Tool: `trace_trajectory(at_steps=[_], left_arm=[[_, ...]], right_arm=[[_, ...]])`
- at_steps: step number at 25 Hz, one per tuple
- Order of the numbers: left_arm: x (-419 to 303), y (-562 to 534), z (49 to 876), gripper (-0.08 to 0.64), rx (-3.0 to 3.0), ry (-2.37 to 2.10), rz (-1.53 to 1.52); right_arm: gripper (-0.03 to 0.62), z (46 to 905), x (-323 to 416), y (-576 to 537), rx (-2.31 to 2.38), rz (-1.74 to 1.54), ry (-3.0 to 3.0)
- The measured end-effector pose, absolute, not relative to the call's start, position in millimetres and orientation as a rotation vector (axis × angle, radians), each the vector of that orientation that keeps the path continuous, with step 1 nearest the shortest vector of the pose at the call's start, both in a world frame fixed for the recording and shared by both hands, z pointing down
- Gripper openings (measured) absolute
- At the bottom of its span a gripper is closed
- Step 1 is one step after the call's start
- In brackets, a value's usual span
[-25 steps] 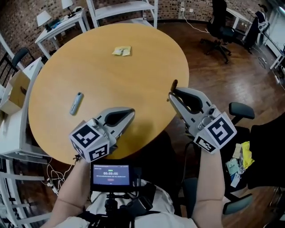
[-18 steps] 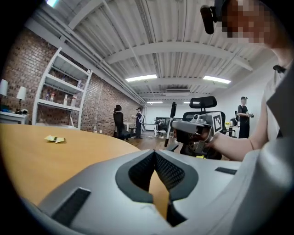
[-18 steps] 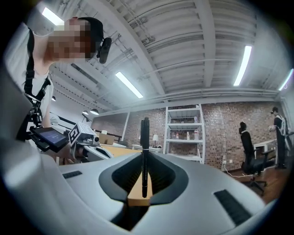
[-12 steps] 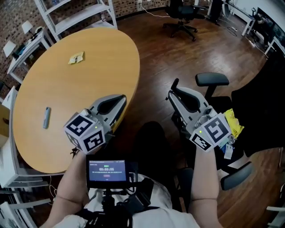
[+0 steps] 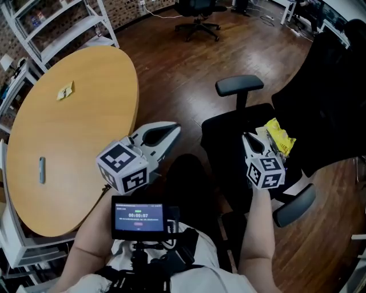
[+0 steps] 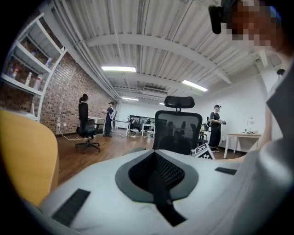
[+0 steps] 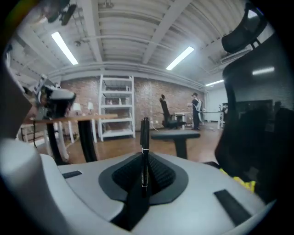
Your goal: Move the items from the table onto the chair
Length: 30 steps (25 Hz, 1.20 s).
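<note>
My right gripper [image 5: 252, 141] is shut on a slim black pen [image 7: 144, 149], which stands upright between its jaws in the right gripper view. It hangs low over the seat of the black office chair [image 5: 226, 140], beside a yellow packet [image 5: 278, 137] that lies on that seat. My left gripper [image 5: 171, 133] is shut and empty, level, between the table's edge and the chair. On the round wooden table [image 5: 86, 143] lie a grey pen-like item [image 5: 42, 170] and a small yellow packet [image 5: 64, 90].
The chair's armrest [image 5: 239, 85] stands past the seat, its backrest [image 5: 331, 97] at the right. White shelves [image 5: 51, 28] stand behind the table. Another office chair [image 5: 197, 14] is far back on the wooden floor.
The view has swung from the table to the chair. Both grippers moved right; the right one, with the pen in it, came down over the chair seat.
</note>
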<state>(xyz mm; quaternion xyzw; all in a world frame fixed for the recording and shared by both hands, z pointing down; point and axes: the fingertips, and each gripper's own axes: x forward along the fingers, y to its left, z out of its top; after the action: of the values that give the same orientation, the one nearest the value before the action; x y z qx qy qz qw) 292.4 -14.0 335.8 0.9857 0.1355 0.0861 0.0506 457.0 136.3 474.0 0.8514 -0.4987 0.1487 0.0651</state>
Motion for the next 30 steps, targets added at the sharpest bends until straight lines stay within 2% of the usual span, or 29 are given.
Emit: trace_trajectory(at_steps=[5, 11, 17, 19, 30], left_arm=[[304, 8, 347, 0.011, 2.976, 0.522, 0.3], [305, 20, 359, 0.011, 2.94, 0.578, 0.336], [302, 18, 359, 0.011, 2.941, 0.578, 0.345], [302, 18, 360, 0.011, 2.94, 0.573, 0.346], [303, 15, 368, 0.011, 2.91, 0.539, 0.352]], right_arm=[[0.051, 573, 499, 206, 2.462, 0.75, -1.113], [0.051, 623, 515, 232, 2.382, 0.901, -0.987], [0.058, 638, 524, 253, 2.42, 0.971, -0.895], [0.097, 639, 525, 256, 2.447, 0.987, -0.891], [0.098, 600, 527, 254, 2.597, 0.851, -0.939]])
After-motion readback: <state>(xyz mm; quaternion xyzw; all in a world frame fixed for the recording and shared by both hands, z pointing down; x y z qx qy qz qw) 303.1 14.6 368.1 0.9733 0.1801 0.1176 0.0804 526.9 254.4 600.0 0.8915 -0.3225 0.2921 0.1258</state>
